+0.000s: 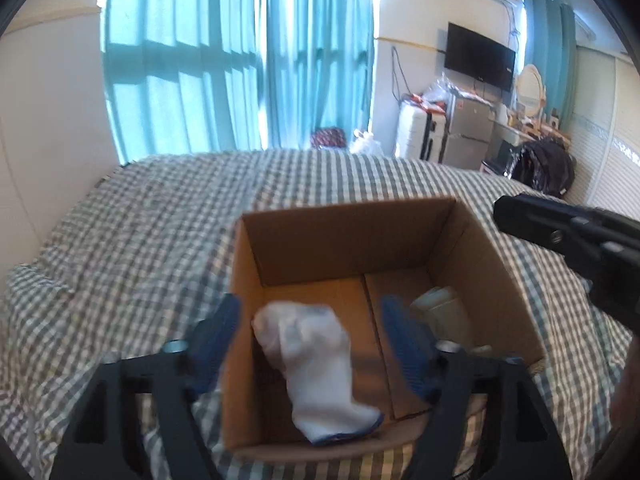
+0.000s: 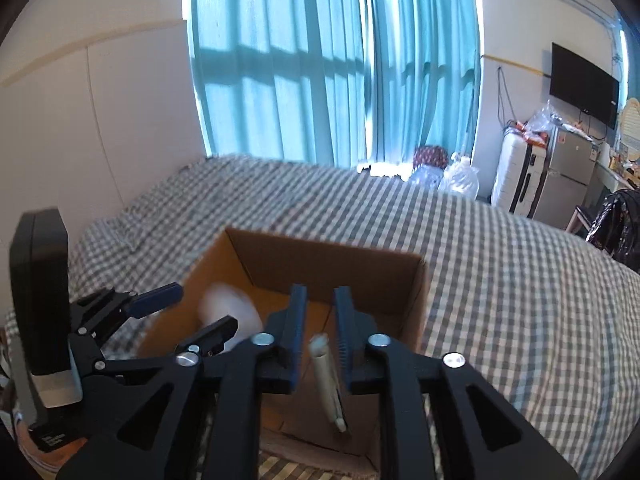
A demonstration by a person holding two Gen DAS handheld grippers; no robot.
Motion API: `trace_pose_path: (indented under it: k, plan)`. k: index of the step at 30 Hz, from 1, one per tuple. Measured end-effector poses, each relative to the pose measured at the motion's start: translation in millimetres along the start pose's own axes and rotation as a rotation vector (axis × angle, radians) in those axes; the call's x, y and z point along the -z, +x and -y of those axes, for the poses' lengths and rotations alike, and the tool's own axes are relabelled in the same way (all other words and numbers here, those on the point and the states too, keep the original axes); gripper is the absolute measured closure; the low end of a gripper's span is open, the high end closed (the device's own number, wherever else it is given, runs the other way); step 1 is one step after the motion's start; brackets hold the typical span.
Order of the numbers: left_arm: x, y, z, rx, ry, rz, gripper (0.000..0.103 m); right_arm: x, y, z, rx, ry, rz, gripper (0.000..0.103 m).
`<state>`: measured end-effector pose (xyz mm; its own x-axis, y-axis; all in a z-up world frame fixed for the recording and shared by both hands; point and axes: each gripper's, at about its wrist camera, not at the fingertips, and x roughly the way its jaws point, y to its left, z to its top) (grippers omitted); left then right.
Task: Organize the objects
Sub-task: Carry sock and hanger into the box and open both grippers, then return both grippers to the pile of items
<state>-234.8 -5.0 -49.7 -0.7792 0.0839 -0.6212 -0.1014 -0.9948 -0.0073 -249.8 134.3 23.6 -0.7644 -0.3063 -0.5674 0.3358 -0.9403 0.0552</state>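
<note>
Left wrist view: left tool [image 1: 312, 336] gapes, white sock [image 1: 316, 364] loose between its fingers, long axis toward lower right, over the cardboard box [image 1: 492, 264]; right tool [image 2: 320, 320] released, pale tube [image 2: 326, 376] between.

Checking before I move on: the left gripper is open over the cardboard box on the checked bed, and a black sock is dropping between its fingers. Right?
Not quite: the sock is white with a blue cuff edge, not black, as the left wrist view shows. The rest holds: the left gripper is open over the cardboard box on the checked bed.
</note>
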Motion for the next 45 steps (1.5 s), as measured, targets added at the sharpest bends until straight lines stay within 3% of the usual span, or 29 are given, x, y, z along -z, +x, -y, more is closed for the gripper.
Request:
trace_pose_path:
  k: [1, 5, 10, 13, 21, 26, 33, 40, 42, 45]
  plan:
    - [-3, -8, 0, -0.006, -0.005, 0.013, 0.015, -3, -10, -1, 0.001, -0.001, 0.015, 0.062]
    - [-14, -50, -6, -0.019, -0.049, 0.073, 0.003, -15, -59, -4, 0.024, -0.019, 0.075, 0.043]
    - [-20, -92, -6, -0.023, -0.072, 0.112, 0.002, -18, -114, -2, 0.042, -0.005, 0.123, 0.022]
    - [-16, -114, -1, -0.038, -0.046, 0.123, 0.001, -13, -143, -1, 0.058, -0.005, 0.141, 0.016]
    - [16, -135, 6, -0.047, -0.03, 0.083, 0.001, 29, -180, 1, 0.069, -0.022, 0.089, 0.016]
    - [48, -129, 9, -0.088, -0.058, 0.031, 0.001, 61, -174, 7, 0.067, -0.025, 0.024, 0.016]
    - [96, -104, 16, -0.113, -0.081, -0.048, 0.001, 108, -126, 14, 0.062, -0.007, -0.105, 0.016]
    - [143, -57, 35, -0.102, -0.016, -0.215, 0.001, 154, -64, 16, 0.051, 0.019, -0.261, 0.016]
    - [148, -48, 37, -0.092, -0.011, -0.24, 0.005, 165, -50, 18, 0.049, 0.025, -0.303, 0.016]
    - [154, -39, 44, -0.074, 0.023, -0.258, 0.02, 178, -34, 18, 0.047, 0.028, -0.355, 0.016]
